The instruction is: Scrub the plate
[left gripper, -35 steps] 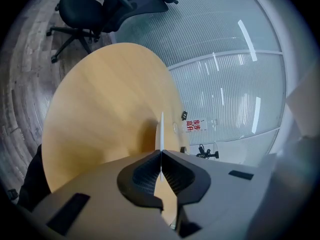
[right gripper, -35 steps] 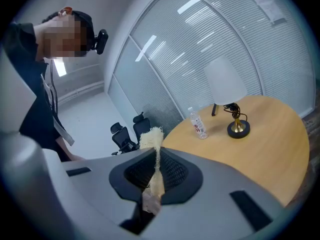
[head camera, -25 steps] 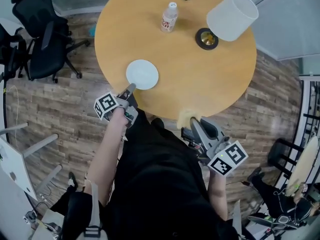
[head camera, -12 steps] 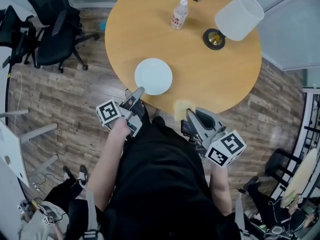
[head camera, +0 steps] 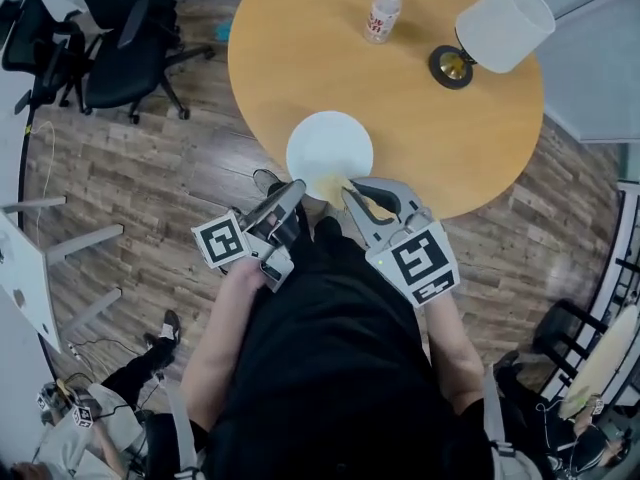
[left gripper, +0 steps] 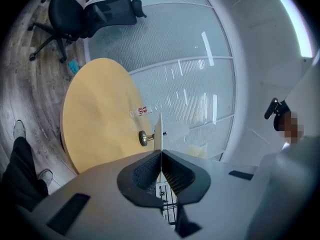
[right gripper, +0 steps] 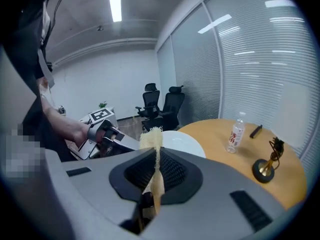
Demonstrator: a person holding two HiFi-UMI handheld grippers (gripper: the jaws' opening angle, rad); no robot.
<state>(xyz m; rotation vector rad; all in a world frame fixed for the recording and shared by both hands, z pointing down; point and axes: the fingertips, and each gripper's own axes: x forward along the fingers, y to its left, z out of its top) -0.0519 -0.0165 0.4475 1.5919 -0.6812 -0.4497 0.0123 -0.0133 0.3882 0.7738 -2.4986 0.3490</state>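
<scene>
Over the near edge of the round pale wooden table (head camera: 420,118) I have the round white plate (head camera: 330,146), its near rim pinched edge-on between the clenched jaws of my left gripper (head camera: 296,188). My right gripper (head camera: 352,186) is clamped on a thin yellow sponge (right gripper: 151,140), whose tip sits at the plate's near rim; I cannot tell if it touches. I judge both grasps done and the scrubbing itself all left to do
</scene>
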